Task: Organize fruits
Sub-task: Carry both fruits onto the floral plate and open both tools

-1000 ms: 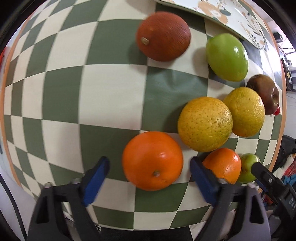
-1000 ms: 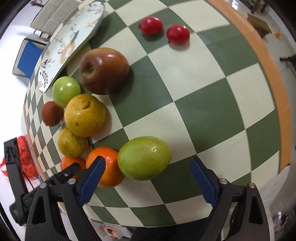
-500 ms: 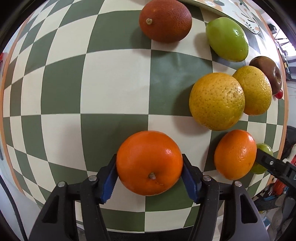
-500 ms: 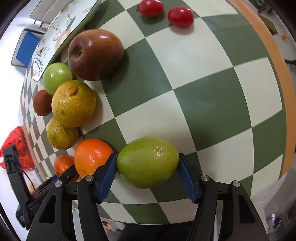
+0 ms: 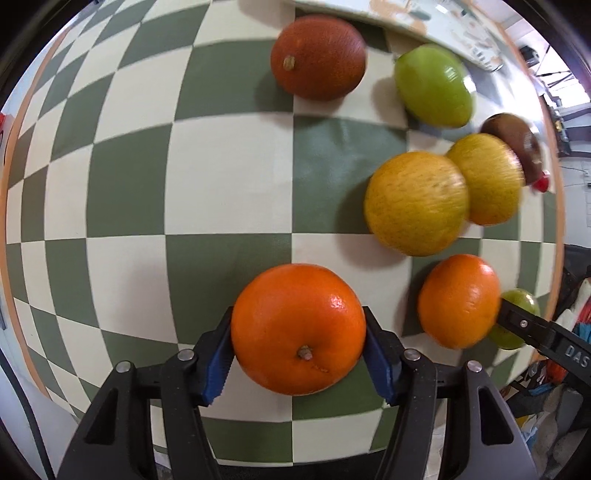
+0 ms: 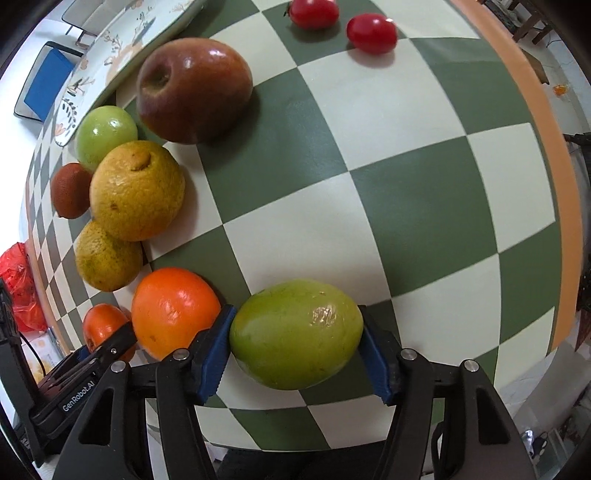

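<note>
My left gripper (image 5: 298, 360) is shut on a bright orange (image 5: 298, 328), blue pads pressing both its sides over the checkered tablecloth (image 5: 225, 177). My right gripper (image 6: 297, 354) is shut on a green mango (image 6: 295, 334). A second orange (image 5: 458, 300) (image 6: 173, 310) lies between the two grippers. Two yellow oranges (image 5: 417, 203) (image 5: 485, 179), a green fruit (image 5: 434, 85), a dark reddish orange (image 5: 318, 57) and a red apple (image 6: 194, 88) lie further back. The left gripper (image 6: 85, 369) with its orange (image 6: 103, 325) shows at the right wrist view's lower left.
A patterned plate (image 6: 110, 62) (image 5: 424, 22) sits at the far side behind the fruit. Two cherry tomatoes (image 6: 371, 33) (image 6: 313, 13) lie far right. The table's orange border (image 6: 546, 155) marks its edge. Open cloth stretches left of the fruits in the left wrist view.
Both grippers went from wide open to closed: the left onto the orange, the right onto the green mango. The right gripper has shifted toward the fruit cluster.
</note>
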The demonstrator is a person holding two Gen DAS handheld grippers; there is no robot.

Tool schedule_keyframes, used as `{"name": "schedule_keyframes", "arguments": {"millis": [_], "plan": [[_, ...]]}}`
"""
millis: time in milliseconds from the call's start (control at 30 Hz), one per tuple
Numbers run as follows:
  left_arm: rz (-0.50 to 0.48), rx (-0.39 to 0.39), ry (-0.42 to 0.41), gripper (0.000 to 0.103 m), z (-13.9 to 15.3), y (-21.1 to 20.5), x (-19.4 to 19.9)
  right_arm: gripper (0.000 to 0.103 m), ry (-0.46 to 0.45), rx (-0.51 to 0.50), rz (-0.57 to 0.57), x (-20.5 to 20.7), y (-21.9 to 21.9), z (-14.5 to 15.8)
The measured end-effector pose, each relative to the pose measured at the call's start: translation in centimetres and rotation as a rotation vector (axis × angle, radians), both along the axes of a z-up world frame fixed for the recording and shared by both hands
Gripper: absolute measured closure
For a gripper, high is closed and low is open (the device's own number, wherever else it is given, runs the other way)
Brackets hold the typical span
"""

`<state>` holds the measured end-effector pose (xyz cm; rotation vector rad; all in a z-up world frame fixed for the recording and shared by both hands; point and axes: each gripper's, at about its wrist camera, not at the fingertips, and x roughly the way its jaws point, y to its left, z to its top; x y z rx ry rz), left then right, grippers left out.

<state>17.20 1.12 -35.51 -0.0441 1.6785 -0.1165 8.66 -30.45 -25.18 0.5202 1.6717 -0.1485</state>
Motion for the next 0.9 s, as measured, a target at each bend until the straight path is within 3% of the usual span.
{"name": "schedule_keyframes", "arguments": {"millis": [133,300,467,633,900], "plan": [[-0.013,-0.042,-0.066,0.043,3.8,-0.1,1.2,0.038,-0.064,0.013,-0.025,-2.2,-4.0,1.5],[-0.001,-0.097,-0.140,0.043,9.4,-0.5,5.2,0.038,-0.174,0.045,-0.016,-0.1,-6.7,4.9],[0.041,-0.123,-0.177,0.043,10.9,-2.1,11.5,0.038,-0.246,0.063,0.021,7.2,-8.5,7.0],[0.088,-0.100,-0.152,0.043,9.7,-2.7,19.9,0.038,-0.258,0.063,0.090,18.9,-15.2,7.4],[0.157,-0.139,0.005,0.043,3.1,-3.4,30.4,0.038,-0.240,0.022,0.205,28.9,-1.1,0.0]]}}
